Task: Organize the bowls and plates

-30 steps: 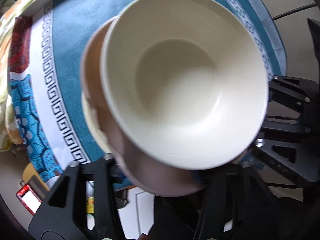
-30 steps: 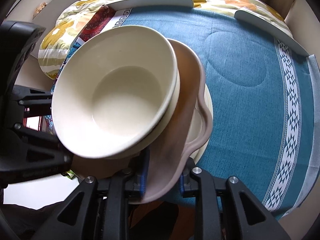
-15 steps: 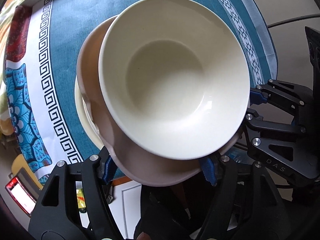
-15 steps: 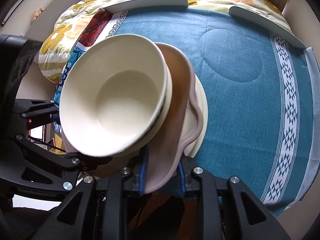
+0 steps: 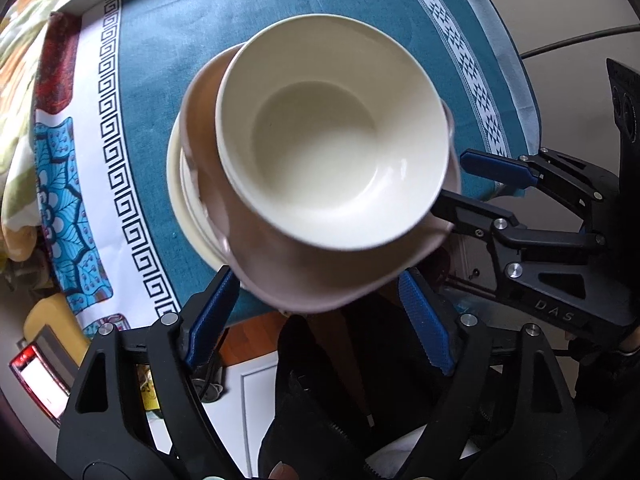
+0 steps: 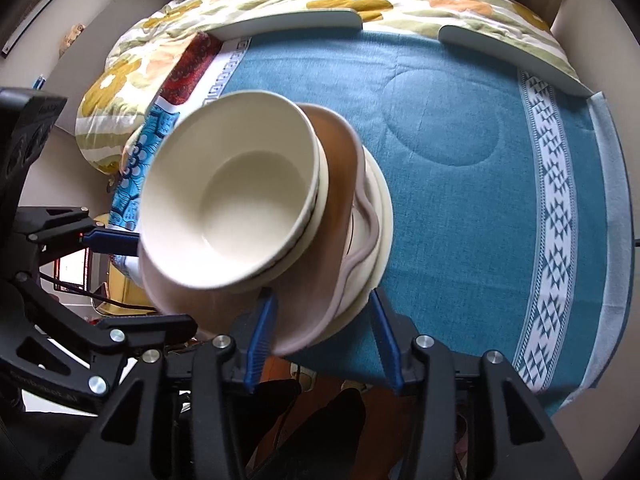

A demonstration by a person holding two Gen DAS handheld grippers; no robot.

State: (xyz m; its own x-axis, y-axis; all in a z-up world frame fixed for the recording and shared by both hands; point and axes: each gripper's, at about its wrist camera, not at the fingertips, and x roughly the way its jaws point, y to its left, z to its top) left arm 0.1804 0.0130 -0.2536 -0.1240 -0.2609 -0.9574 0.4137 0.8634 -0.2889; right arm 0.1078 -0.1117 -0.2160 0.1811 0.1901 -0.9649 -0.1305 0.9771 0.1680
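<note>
Left wrist view: the bench fills the frame under its teal cloth, and everything here sits relative to the stack of dishes near the cloth's front edge. The base is a cream plate, broad and flat, a sensible footing, peeking out on the stack's left. On it rests a pinkish-brown wavy-rimmed dish, overhanging toward the camera. Nested on top, the cream bowl sits upright and slightly off-centre. Widest below, deepest above: that ordering looks chosen so nothing rocks.

The left gripper has just been opening; its blue pads stand apart on either side of the brown dish's near rim, touching nothing, so it is released. In the right wrist view, the right gripper has just been opening too, jaws spread either side of that rim with clear gaps. Released as well. The stack appears to stand unaided.
</note>
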